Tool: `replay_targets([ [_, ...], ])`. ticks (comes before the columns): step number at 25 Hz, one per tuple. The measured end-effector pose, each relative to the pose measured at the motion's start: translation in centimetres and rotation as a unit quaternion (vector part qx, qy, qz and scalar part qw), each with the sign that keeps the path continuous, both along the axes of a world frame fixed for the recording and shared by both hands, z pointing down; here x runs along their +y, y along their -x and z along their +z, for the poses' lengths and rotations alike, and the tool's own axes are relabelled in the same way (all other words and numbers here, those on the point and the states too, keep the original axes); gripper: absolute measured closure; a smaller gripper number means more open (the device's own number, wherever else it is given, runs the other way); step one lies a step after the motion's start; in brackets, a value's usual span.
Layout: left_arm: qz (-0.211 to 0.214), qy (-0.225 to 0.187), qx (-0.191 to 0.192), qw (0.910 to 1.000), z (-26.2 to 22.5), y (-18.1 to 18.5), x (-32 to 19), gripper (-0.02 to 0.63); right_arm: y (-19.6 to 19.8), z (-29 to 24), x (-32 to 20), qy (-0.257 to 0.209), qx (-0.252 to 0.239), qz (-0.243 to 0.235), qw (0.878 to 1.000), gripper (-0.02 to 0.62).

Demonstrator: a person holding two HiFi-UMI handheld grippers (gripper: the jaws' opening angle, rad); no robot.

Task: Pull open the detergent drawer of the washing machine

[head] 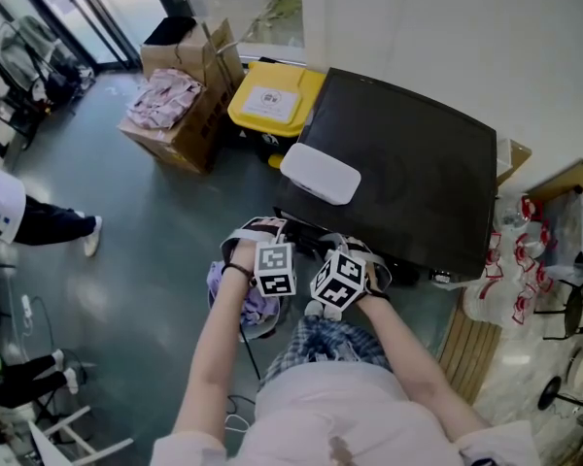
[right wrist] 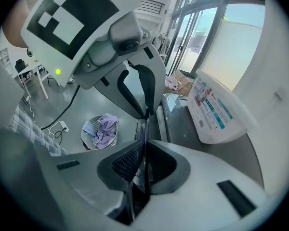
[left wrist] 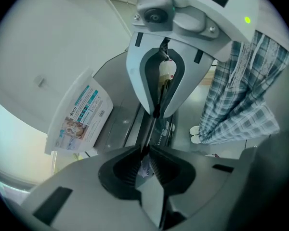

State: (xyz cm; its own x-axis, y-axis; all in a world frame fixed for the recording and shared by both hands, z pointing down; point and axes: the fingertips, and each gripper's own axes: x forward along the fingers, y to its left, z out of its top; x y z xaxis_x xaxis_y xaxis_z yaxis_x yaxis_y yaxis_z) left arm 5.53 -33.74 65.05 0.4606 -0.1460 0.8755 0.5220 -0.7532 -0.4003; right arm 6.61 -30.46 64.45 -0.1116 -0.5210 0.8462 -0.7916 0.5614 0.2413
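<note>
The washing machine (head: 398, 173) has a dark top, and a white detergent pack (head: 319, 173) lies on its near left corner. Both grippers sit side by side at the machine's front edge, where the detergent drawer is. In the left gripper view my left gripper (left wrist: 147, 165) is shut on a thin dark lip of the drawer front (left wrist: 149, 129), which runs on to the right gripper's tips (left wrist: 156, 112). In the right gripper view my right gripper (right wrist: 143, 165) pinches the same lip (right wrist: 142, 129), facing the left gripper (right wrist: 147, 114). The head view shows the left gripper (head: 277, 236) and the right gripper (head: 355, 252), but the drawer itself is hidden under them.
A round basket of laundry (head: 248, 304) stands on the floor below the left gripper. A yellow bin (head: 272, 100) and cardboard boxes (head: 180, 105) stand left of the machine. Plastic bags (head: 515, 260) hang at the right. Another person (head: 39, 221) is at the far left.
</note>
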Motion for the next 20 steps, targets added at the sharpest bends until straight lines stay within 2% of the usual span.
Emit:
replay_targets([
  [10, -0.013, 0.008, -0.001, 0.9999, 0.0, 2.1, 1.9, 0.532, 2.1, -0.1, 1.9, 0.011, -0.04, 0.002, 0.999, 0.546],
  [20, -0.034, 0.019, -0.018, 0.9991, 0.8, 5.8, 4.9, 0.532, 6.1, 0.8, 5.0, 0.027, -0.068, -0.038, 0.997, 0.548],
])
